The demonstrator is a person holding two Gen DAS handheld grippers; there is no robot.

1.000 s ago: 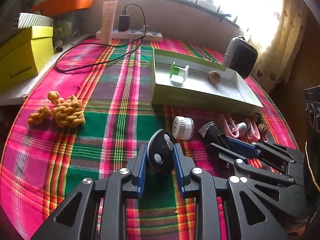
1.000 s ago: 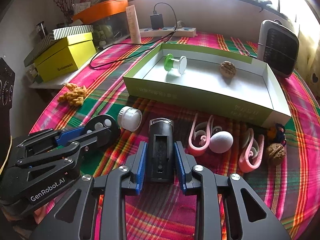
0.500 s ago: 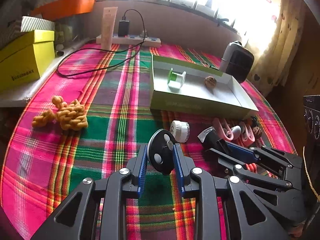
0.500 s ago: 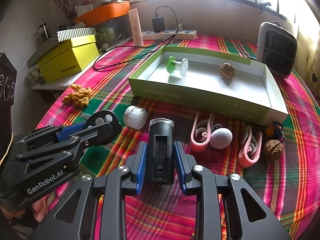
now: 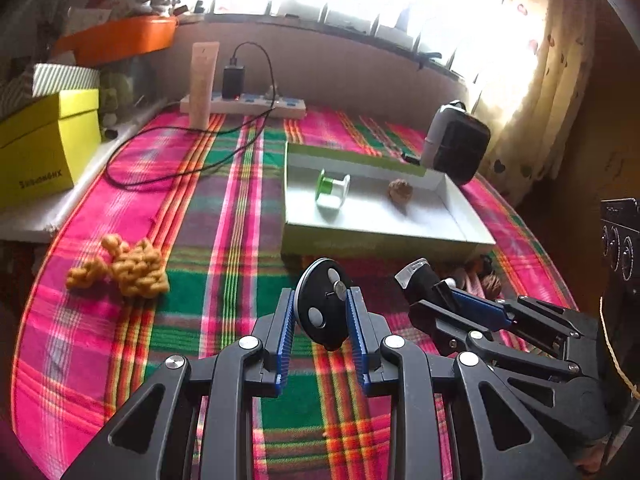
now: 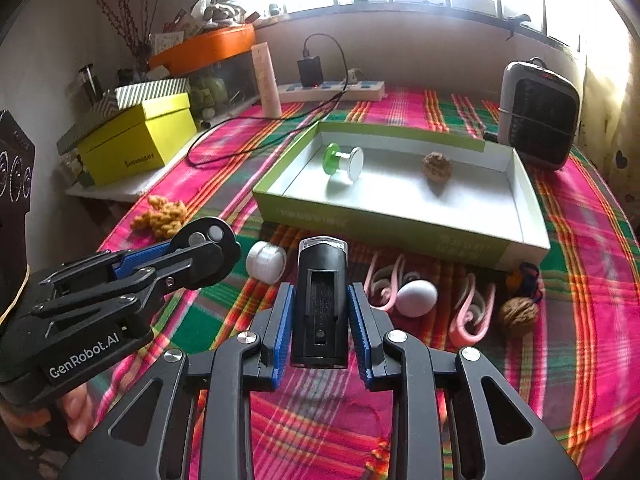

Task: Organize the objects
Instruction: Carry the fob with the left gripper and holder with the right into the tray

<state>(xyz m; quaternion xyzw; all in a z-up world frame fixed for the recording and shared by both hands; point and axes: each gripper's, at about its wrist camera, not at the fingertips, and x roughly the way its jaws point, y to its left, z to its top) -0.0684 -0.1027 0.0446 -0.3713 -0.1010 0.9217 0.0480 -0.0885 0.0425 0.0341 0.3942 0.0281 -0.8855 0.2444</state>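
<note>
My left gripper (image 5: 321, 304) is shut on a black round disc (image 5: 324, 306) with silver studs, held above the plaid cloth. My right gripper (image 6: 320, 304) is shut on a black boxy light (image 6: 322, 300) with a clear front lens, also lifted off the cloth. In the right wrist view the left gripper (image 6: 200, 248) shows at the left with the disc (image 6: 208, 252). A green-walled tray (image 6: 400, 228) ahead holds a green and white spool (image 6: 344, 162) and a walnut (image 6: 437, 166). On the cloth lie a white cap (image 6: 266, 262), a white egg (image 6: 416, 298), pink clips (image 6: 472, 314) and another walnut (image 6: 519, 314).
A knotted tan rope toy (image 5: 124, 268) lies on the left of the cloth. A yellow box (image 6: 138, 142), a power strip (image 6: 332, 90) with a black cable, a tall tube (image 6: 269, 80) and a small heater (image 6: 540, 114) ring the table's far side.
Both grippers have risen with the disc and the light in them, so the cloth and tray look farther away. The grips are unchanged.
</note>
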